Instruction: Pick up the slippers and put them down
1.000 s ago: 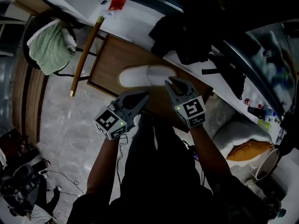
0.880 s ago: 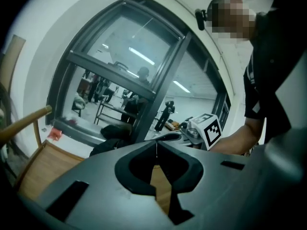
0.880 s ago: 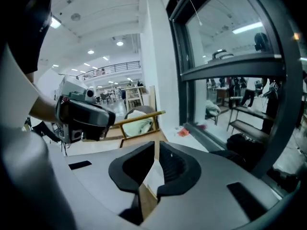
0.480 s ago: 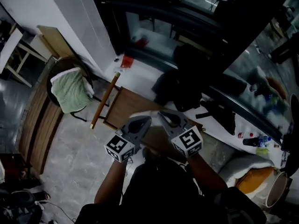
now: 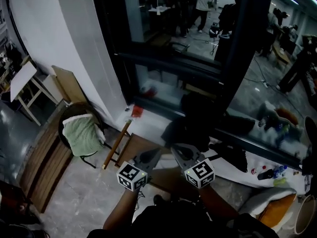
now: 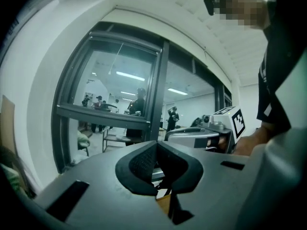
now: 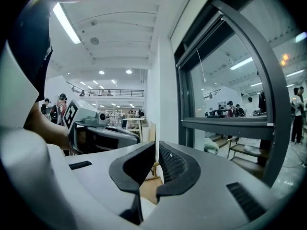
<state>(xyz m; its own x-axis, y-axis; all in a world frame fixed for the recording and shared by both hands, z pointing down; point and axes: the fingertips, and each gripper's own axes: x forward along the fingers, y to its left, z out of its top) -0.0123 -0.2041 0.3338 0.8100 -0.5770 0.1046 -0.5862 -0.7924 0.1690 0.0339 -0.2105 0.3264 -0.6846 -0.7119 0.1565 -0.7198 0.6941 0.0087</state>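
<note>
Both tools are held up in front of the person and point roughly level at the big window [image 5: 173, 48], side by side and just apart. The left tool [image 5: 150, 156] is closed. Its own view shows the dark pads [image 6: 144, 164] meeting at the top with nothing caught between them. The right tool [image 5: 179, 152] is closed as well, its pads [image 7: 175, 166] drawn together on nothing but air. Neither one carries a slipper.

From the head view I cannot find the slippers at all. The tools and the person's arms cover most of the low wooden desk [image 5: 140, 144] beneath them, and only its near-left corner shows, close to the chair [image 5: 81, 135] with a green cloth over it. Through the narrow gap under the right tool's pads there is a strip of brown desk top and a white sliver [image 7: 146, 212]. That sliver may be one of the slippers lying on the desk, though it is too small to be sure.

As for the job, nothing is in hand and both tools hang well above the desk. To my eye, the slippers are down rather than being carried. Either the pick-up and set-down is done, or a pick-up has not yet begun. If any work is left, the tools must open, go back down to the desk and take hold.
</note>
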